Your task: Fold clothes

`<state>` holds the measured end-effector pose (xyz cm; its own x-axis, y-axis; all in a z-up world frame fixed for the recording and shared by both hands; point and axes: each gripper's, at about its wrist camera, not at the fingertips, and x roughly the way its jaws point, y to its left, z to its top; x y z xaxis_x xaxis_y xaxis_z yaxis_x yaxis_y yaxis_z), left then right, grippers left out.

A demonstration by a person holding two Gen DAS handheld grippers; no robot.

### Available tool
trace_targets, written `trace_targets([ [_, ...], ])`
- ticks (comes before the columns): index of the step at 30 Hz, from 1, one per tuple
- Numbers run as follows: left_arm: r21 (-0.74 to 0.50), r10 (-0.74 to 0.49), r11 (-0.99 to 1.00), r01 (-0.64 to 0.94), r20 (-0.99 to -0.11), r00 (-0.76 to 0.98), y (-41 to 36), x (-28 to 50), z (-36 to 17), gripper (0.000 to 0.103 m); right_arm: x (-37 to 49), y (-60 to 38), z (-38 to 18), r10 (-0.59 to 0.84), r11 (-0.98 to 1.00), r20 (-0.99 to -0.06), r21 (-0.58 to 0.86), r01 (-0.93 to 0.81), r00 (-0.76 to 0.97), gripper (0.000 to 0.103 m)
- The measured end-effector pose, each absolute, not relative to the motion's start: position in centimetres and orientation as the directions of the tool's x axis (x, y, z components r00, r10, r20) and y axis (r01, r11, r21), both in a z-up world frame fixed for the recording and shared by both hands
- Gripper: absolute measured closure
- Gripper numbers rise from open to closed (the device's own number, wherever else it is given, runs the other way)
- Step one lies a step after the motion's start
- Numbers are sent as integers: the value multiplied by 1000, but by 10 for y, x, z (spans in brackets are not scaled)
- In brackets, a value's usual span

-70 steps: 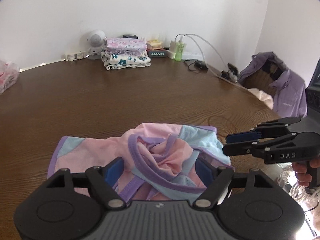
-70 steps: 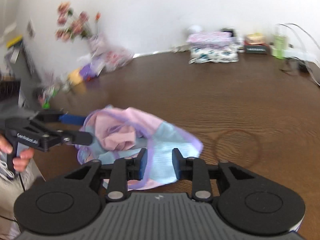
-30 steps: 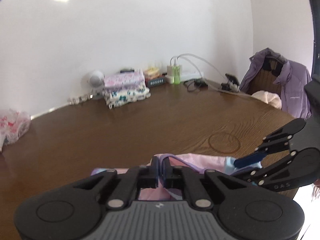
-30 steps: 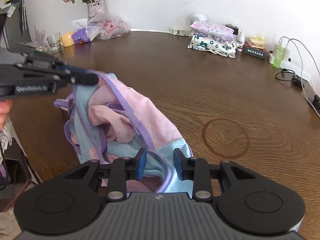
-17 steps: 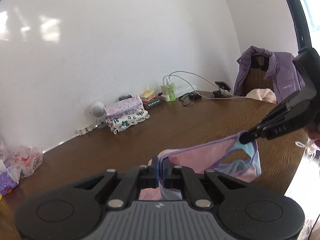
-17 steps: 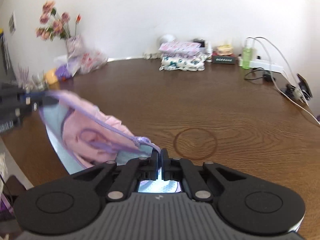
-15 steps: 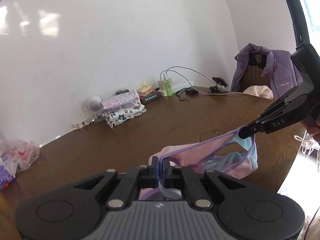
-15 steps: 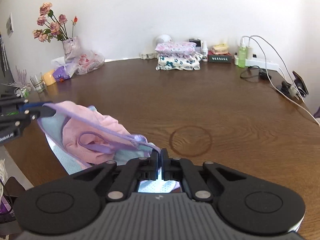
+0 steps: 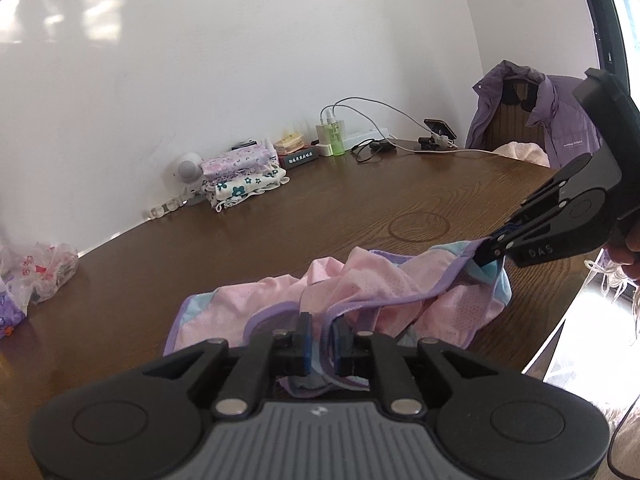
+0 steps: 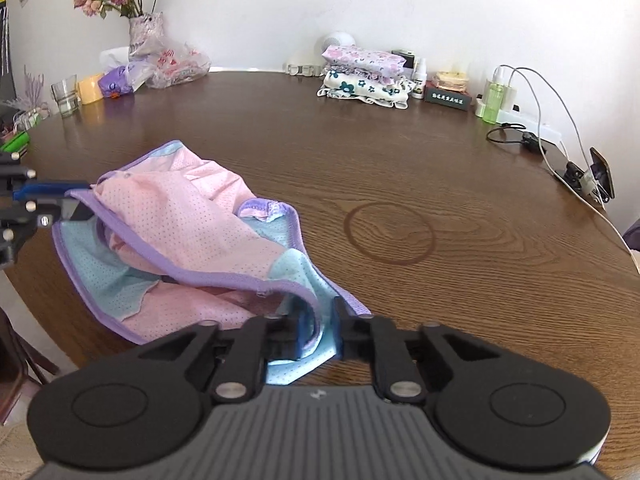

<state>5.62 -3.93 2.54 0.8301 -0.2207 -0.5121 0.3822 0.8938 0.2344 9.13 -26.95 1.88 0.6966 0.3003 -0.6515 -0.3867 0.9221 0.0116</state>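
Note:
A pink and light-blue mesh garment with purple hems lies crumpled on the brown round table, near its front edge. In the left wrist view, my left gripper is slightly open, and a purple hem runs loosely between its fingers. My right gripper is at the garment's right end, its tips at the hem. In the right wrist view, my right gripper stands slightly open with blue and pink cloth in the gap. The garment spreads left toward my left gripper.
A stack of folded floral clothes sits at the back by the wall. A flower vase, bags and a glass stand back left. A green bottle, cables and a phone lie right. A chair with a purple jacket stands beyond the table.
The garment, held stretched in the air between both shut grippers, has come down onto the table and gone slack. Both grippers' fingers have parted a little.

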Motion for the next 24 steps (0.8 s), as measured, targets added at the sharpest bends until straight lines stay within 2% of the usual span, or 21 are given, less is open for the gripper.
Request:
trace_targets([
  [8,121,-207,938,326,-558,803,-30,56,8,79,81,-293,24,314,949,-582,158,-274,750,101],
  [10,101,-209,944,313,-550,809,-29,55,7,83,78,-298,26,314,949,-564,196,-246,763,101],
  [12,100,-202,950,297,-529,824,-29,54,9,95,75,-304,27,314,947,-547,234,-218,776,101],
  [13,102,-196,952,287,-516,834,-29,53,10,95,77,-308,26,311,948,-544,241,-210,780,101],
  [18,157,-161,955,252,-438,884,-33,39,22,99,74,-297,13,302,952,-608,160,-260,734,101],
  [21,186,-164,948,259,-415,895,-35,37,30,100,72,-282,12,269,950,-625,44,-311,733,99],
  [24,226,-157,940,257,-383,910,-40,33,37,100,70,-265,15,213,929,-615,-113,-352,760,85],
])
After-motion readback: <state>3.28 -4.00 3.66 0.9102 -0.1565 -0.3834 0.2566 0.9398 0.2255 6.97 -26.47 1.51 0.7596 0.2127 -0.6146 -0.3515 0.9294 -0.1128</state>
